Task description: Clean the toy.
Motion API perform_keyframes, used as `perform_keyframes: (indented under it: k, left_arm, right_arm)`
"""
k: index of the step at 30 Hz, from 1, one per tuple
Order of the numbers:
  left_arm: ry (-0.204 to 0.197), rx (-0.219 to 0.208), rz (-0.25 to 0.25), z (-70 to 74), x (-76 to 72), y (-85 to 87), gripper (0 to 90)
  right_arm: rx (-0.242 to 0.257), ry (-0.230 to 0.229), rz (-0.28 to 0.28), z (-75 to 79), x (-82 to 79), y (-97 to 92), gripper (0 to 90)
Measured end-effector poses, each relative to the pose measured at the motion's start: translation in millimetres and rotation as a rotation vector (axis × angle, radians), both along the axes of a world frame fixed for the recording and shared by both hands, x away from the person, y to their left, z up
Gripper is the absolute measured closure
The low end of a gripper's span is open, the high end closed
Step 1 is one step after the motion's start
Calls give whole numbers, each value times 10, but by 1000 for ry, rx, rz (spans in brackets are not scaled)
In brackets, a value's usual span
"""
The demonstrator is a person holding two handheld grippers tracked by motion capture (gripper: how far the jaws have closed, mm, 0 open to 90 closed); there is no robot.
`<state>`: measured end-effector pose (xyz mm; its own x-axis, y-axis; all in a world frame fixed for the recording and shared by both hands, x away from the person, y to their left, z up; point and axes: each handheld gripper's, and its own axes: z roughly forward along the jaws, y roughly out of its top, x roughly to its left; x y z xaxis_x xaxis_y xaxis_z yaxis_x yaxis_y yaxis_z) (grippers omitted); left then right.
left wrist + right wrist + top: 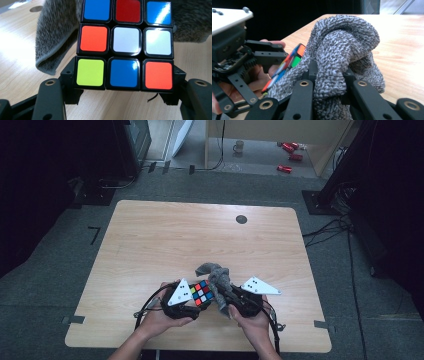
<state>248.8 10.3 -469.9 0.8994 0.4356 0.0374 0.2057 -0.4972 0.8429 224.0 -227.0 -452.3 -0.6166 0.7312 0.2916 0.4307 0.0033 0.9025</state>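
A colour puzzle cube (201,292) with red, blue, white, orange and green stickers is clamped in my left gripper (200,301) near the table's front edge. In the left gripper view the cube (126,45) sits between the two black jaws, its bottom row level with the pads. My right gripper (223,296) is shut on a grey knitted cloth (218,279), bunched and draped over its jaws. In the right gripper view the cloth (342,50) lies against the cube (287,63), with the left gripper (275,72) close at the left.
The wooden table (150,235) has a dark round hole (241,219) at the far right. Cables trail from both grippers over the front edge. On the floor beyond stand a mug (239,146) and red cans (290,155).
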Motion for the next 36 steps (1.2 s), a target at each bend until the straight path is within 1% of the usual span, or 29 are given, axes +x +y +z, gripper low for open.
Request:
perform_keyframes:
  k: [2,3,4,5,8,10,11,12,14,17,18,19,21,22,24,25,27,28,29,30,31,33,35,36]
  left_arm:
    - [-17,35,16,-7,-6,-30,343]
    - [-22,46,21,-11,-9,-39,344]
    - [-29,62,24,-17,-16,-51,344]
    - [-35,69,30,-21,-24,-62,344]
    - [-52,93,43,-23,-41,-79,343]
    - [-55,104,43,-33,-45,-84,344]
    - [-56,105,39,-34,-49,-88,345]
    - [-58,108,34,-32,-58,-100,346]
    - [-59,104,35,-26,-68,-119,348]
    - [-64,97,36,-17,-70,-122,348]
    - [-69,95,42,-9,-74,-123,348]
    - [-75,98,46,-1,-79,-124,348]
    - [-83,92,54,15,-90,-127,348]
    - [-91,98,56,25,-97,-129,348]
    - [-101,103,57,36,-106,-131,349]
    - [-100,102,56,39,-107,-133,349]
    - [-106,111,58,37,-116,-148,350]
    - [-108,114,57,39,-120,-156,349]
    - [-108,117,60,40,-123,-163,349]
    - [-110,121,63,41,-124,-168,349]
    - [-113,120,66,40,-126,-173,349]
    - [-113,124,68,36,-124,-172,349]
    - [-110,124,66,29,-118,-164,349]
    - [-100,111,66,23,-113,-159,349]
  right_arm:
    - [-5,-45,12,88,-60,50,783]
    - [-16,-72,21,140,-95,89,782]
    - [-28,-89,27,174,-121,124,781]
    - [-54,-113,34,214,-158,185,780]
    - [-109,-124,35,209,-196,298,779]
    - [-131,-136,9,157,-192,311,780]
    - [-150,-142,-8,134,-182,305,780]
    - [-159,-144,-21,120,-172,293,781]
    - [-160,-129,-43,90,-139,246,781]
    - [-171,-137,-50,107,-171,268,780]
    - [-178,-149,-50,119,-190,292,779]
    - [-196,-166,-51,139,-228,342,779]
    - [-201,-175,-28,161,-279,420,778]
    - [-217,-185,-16,163,-298,461,779]
    - [-262,-213,-34,163,-325,505,782]
    - [-260,-213,-37,167,-310,490,783]
    - [-229,-195,-69,174,-258,412,782]
    - [-214,-180,-92,175,-233,372,782]
    - [-193,-162,-102,170,-213,337,782]
    - [-181,-156,-100,166,-211,332,782]
    - [-181,-158,-102,161,-225,348,781]
    - [-186,-176,-94,143,-271,417,780]
    - [-155,-156,-61,111,-300,474,780]
    - [-158,-161,-66,102,-306,486,781]
